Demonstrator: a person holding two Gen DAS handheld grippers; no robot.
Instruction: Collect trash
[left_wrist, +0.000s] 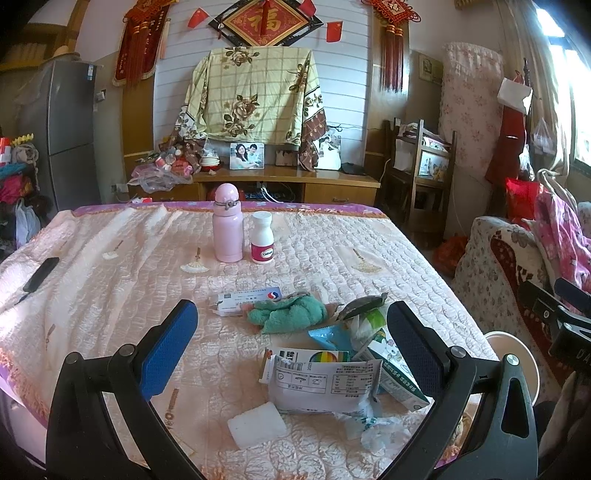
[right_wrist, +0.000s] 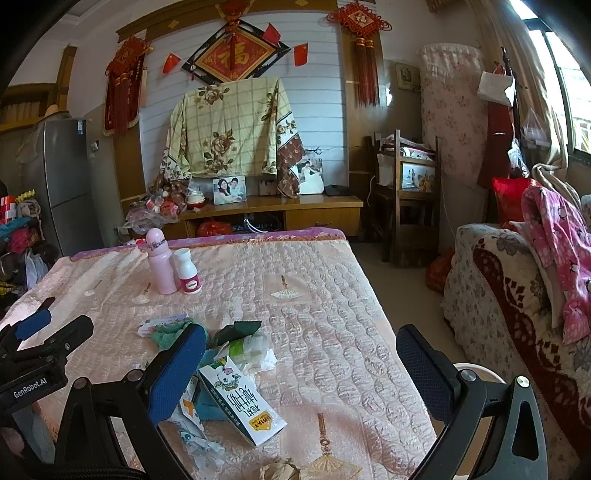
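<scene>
Trash pile (left_wrist: 332, 373) on bed (left_wrist: 110, 240), between our wide-spread, empty left jaws. Milk carton (right_wrist: 240, 402) near right jaws, also spread wide; long axis runs diagonally away. Cluttered bedroom around us.

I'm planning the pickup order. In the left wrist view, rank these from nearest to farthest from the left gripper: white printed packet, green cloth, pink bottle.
1. White printed packet, between the open fingers of the left gripper.
2. Green cloth, just beyond them, mid-bed.
3. Pink bottle, upright at the far end.
</scene>
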